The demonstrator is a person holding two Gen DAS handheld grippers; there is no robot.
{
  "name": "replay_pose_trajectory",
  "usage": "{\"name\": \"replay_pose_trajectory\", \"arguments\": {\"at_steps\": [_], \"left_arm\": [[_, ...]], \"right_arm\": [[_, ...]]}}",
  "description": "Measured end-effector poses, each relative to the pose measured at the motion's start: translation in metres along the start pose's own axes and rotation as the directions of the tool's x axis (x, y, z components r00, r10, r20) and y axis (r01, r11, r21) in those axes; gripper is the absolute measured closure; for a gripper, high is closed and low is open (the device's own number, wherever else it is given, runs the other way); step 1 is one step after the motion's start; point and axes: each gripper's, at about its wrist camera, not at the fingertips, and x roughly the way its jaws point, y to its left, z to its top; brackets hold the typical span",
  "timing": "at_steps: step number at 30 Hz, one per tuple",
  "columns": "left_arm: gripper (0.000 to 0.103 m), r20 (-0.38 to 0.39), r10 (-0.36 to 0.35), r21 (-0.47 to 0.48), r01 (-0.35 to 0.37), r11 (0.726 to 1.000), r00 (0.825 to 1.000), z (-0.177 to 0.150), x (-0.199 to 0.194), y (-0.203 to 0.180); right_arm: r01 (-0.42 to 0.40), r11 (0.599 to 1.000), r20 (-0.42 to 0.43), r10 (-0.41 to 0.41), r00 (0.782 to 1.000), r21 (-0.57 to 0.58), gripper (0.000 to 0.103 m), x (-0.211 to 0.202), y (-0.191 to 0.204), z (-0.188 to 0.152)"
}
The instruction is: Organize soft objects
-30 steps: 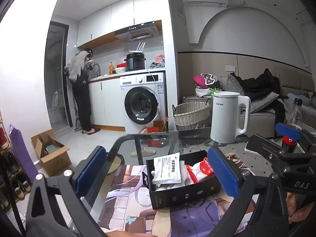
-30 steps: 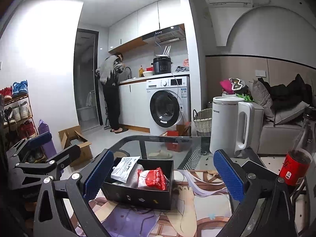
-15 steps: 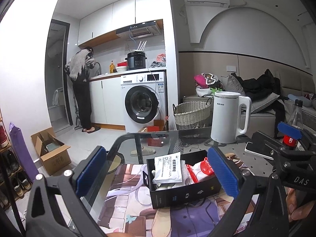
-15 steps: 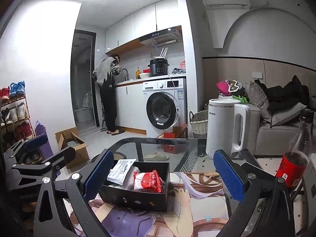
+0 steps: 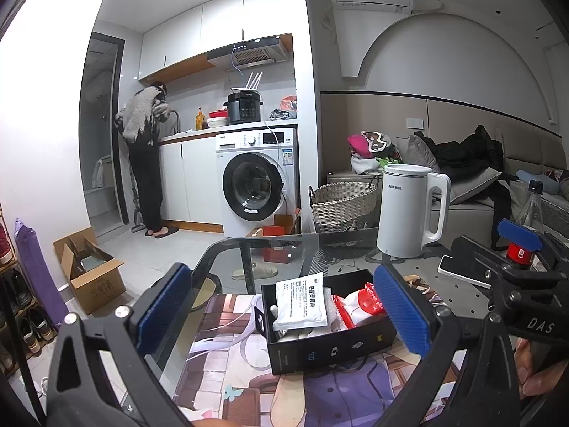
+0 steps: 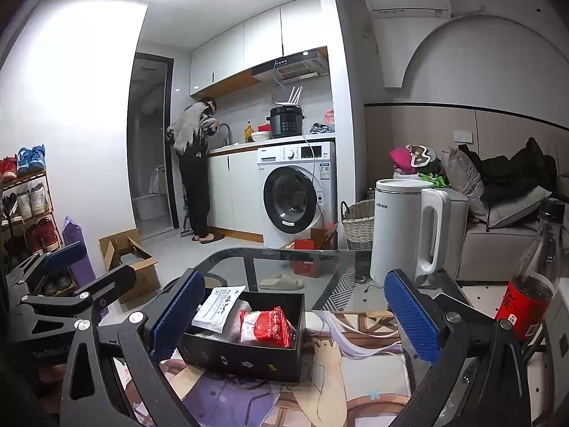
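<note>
Looking along the left gripper [image 5: 282, 306], its blue fingers stand wide apart, holding nothing, above the black cardboard box [image 5: 330, 347] on the glass table [image 5: 320, 245]. Inside lie a white paper packet [image 5: 301, 300] and a red-and-white soft pack [image 5: 359, 307].

From the right gripper [image 6: 293, 316], fingers also wide apart and empty, the box [image 6: 249, 357] sits low and left. A white electric kettle [image 6: 405, 231] stands behind.

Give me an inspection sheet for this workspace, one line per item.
Surface: glass table with an illustrated mat.
Job's things: open black box on the mat holds a white printed pouch and a red-and-white packet.
Clutter: white electric kettle, cola bottle, phone.
Grippers: left gripper and right gripper, jaws open, empty.
Cables: thin cord on the glass near the kettle.
Surroundings: washing machine, wicker basket, cardboard box, person at the counter.
</note>
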Motion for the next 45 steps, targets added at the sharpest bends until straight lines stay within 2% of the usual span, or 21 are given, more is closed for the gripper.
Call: {"name": "replay_pose_trajectory", "arguments": {"at_steps": [11,45], "left_arm": [[0.0,-0.005,0.001,0.003,-0.001,1.0,1.0,-0.0008,0.0012,-0.0015],[0.0,-0.014,0.001,-0.009,-0.001,1.0,1.0,-0.0042,0.0038,-0.0018]], "right_arm": [[-0.004,1.0,-0.019,0.004,1.0,-0.002,0.0,0.0029,-0.0007,0.0003],[-0.006,1.0,-0.006,0.006,1.0,-0.01,0.0,0.0023,-0.0015,0.0003]]}}
